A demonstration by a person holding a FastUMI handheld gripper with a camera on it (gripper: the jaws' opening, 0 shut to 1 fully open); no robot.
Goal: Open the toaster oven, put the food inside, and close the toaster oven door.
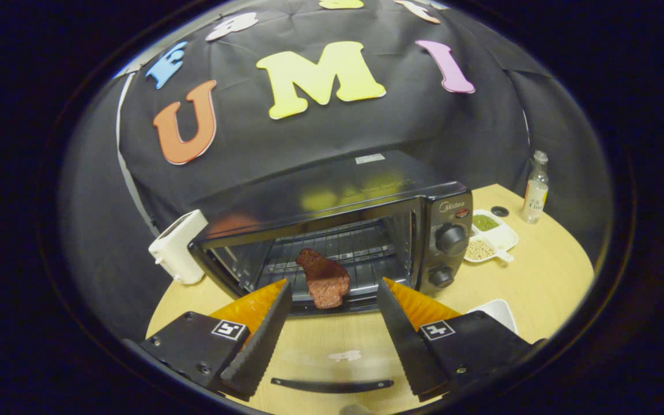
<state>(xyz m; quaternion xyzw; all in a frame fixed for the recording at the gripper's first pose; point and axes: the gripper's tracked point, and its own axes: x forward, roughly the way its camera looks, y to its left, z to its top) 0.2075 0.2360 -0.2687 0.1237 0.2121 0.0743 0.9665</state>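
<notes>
Inside the open toaster oven we note the meat on the rack; our gripper gapes, fingers wide apart, holding nothing.

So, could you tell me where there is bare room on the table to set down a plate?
Bare table lies right of the toaster oven, between the divided dish and the white bowl. It is crowded near the bottle. The open jaws flank the meat.

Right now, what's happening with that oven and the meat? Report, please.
Gripper open, empty, fingers either side of the opening. Meat on the rack inside the toaster oven. Door down, not yet closed. Nothing in the way.
</notes>
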